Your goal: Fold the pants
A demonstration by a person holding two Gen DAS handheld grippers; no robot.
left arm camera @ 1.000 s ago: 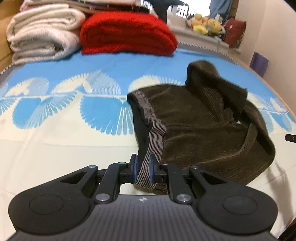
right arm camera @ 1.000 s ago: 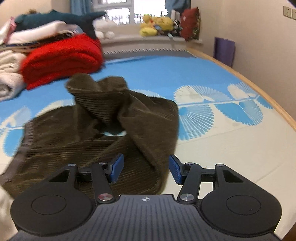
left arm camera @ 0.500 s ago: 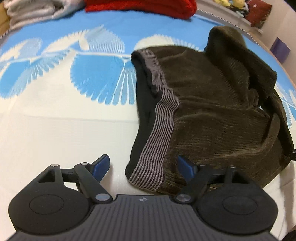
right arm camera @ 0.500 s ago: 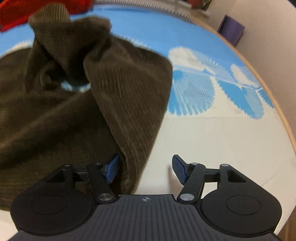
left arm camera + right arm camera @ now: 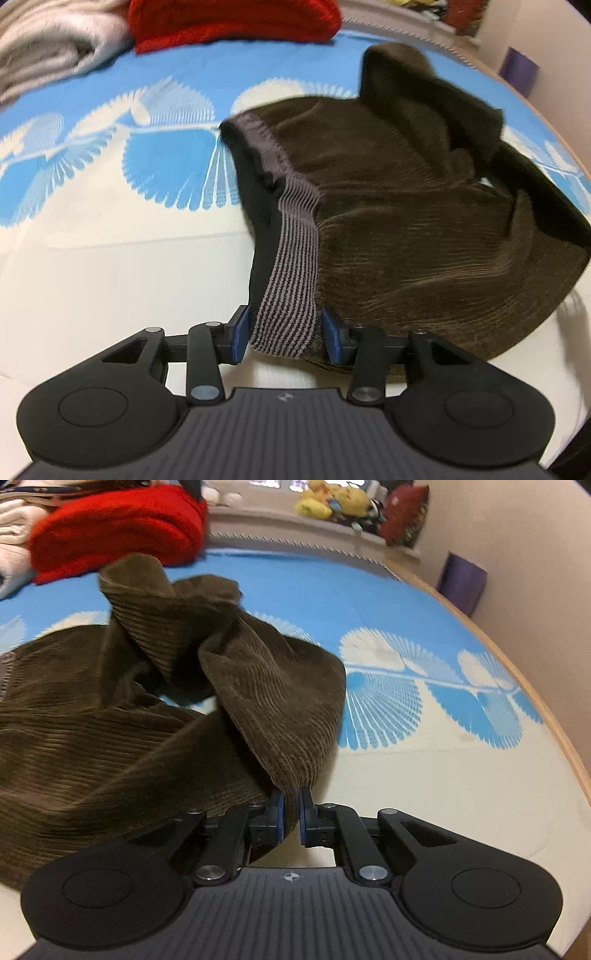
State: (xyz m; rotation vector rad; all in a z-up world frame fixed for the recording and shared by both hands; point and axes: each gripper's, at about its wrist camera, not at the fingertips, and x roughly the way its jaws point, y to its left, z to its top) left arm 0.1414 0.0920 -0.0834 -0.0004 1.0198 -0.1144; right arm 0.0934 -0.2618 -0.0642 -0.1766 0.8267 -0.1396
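Both hand-held grippers have dropped lower and closer to the brown corduroy pants (image 5: 399, 229) than they were a moment ago. Half a second back the left one had let go and stood wide; the right one stood wide too.

Now the left hand-held gripper (image 5: 284, 334) has the striped waistband (image 5: 291, 280) between its blue fingers (image 5: 240, 332), low in the middle of the left picture. Its jaws are closing, but the pads look like they are not squeezing the band yet, so nothing is grasped. The right hand-held gripper (image 5: 291, 814) is clenched on a fold of one pant leg (image 5: 273, 701), low in the middle of the right picture, and its jaws are closing too.

The pants lie crumpled on the bed (image 5: 110, 280), filling the middle and right of the left picture. One leg is bunched up into a hump at the upper right. The bed sheet is blue and white with fan shapes. A red blanket (image 5: 118, 528) and a pale folded blanket (image 5: 55, 51) sit at the far end, upper left. Soft toys (image 5: 332, 504) sit on a ledge at the top of the right picture.
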